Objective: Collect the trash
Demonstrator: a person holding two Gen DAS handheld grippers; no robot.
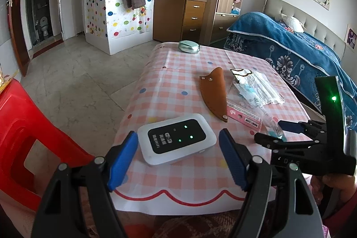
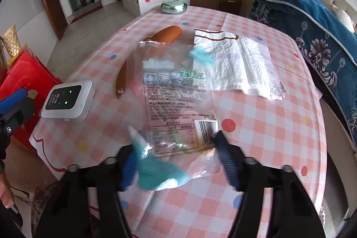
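A clear plastic wrapper (image 2: pixel 178 99) with printed text and teal corners lies over the pink check table (image 2: pixel 256 137). Its near end reaches in between the fingers of my right gripper (image 2: pixel 176 164), which stands open around it; the wrapper is blurred. Beyond it lies a crumpled white paper wrapper (image 2: pixel 236 64). From the left wrist view, the right gripper (image 1: pixel 268 131) is low over the table's right side with the clear wrapper (image 1: pixel 252 93) running into it. My left gripper (image 1: pixel 177 160) is open at the near table edge, with a white pocket router (image 1: pixel 177 139) lying ahead of its fingers.
A brown leather sheath (image 1: pixel 214 95) lies mid-table and a round metal tin (image 1: pixel 188 46) sits at the far edge. A red plastic stool (image 1: pixel 29 137) stands on the left. On the right, a bed with a blue blanket (image 1: pixel 290 52) runs close along the table.
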